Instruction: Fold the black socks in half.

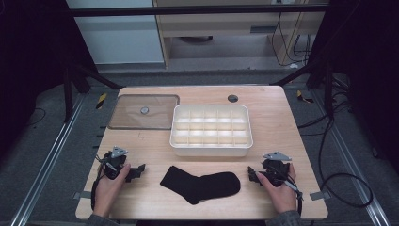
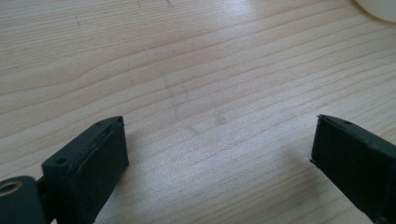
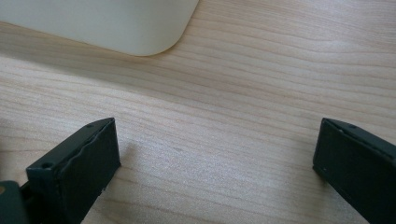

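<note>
Black grippers (image 1: 136,172), ribbed fingers (image 2: 100,161), grey plates, grey sleeves.

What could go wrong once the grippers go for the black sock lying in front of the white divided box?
The sock lies flat on the table, so open jaws may scrape wood or pinch only a fold. It looks larger than one compartment of the box and may hang over the dividers. The left gripper and right gripper could collide.

Looks like a lab / recording rig, not a home: wooden table (image 1: 282,141) on grey carpet, black metal frame (image 1: 197,10) w/ angled struts round it, floor rails, loose cables (image 1: 329,155) at the right edge, hazard-tape marks near the far corners.
</note>
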`<control>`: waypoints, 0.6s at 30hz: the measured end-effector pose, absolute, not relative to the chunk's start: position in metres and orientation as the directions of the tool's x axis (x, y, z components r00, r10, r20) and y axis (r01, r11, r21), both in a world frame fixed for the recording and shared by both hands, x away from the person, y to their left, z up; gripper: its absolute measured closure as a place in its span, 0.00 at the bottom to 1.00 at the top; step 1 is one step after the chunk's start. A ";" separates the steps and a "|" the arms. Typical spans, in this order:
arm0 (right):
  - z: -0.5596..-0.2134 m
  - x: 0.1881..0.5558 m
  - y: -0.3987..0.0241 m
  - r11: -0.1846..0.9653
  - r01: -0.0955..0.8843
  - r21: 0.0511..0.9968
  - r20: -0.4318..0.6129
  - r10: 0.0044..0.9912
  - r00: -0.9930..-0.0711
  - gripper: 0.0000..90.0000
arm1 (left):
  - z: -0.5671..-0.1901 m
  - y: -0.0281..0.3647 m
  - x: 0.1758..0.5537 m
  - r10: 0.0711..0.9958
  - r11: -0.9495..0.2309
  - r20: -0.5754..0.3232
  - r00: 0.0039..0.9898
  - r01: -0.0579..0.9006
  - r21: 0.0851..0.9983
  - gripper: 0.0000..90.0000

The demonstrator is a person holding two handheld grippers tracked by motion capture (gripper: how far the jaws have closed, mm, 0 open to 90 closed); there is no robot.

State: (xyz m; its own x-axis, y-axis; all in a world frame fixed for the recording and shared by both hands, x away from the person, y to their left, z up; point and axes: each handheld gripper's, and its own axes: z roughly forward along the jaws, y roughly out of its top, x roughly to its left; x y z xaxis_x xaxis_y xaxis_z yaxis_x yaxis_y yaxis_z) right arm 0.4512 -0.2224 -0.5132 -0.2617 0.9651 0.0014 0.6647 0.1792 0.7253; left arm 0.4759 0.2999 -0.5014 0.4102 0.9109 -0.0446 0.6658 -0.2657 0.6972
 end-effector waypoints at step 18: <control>-0.507 0.443 -0.225 0.197 0.664 0.722 0.002 0.958 -0.286 0.23 | -0.488 0.285 0.456 0.873 -0.327 -0.064 0.483 0.677 0.659 0.07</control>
State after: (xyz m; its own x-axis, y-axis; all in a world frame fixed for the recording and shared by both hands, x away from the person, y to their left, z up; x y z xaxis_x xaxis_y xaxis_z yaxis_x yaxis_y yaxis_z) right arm 0.4433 -0.2249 -0.5073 -0.2862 0.9582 0.0019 0.6636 0.1968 0.7218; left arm 0.4557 0.2847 -0.4883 0.4830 0.8733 -0.0635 0.6774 -0.3268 0.6590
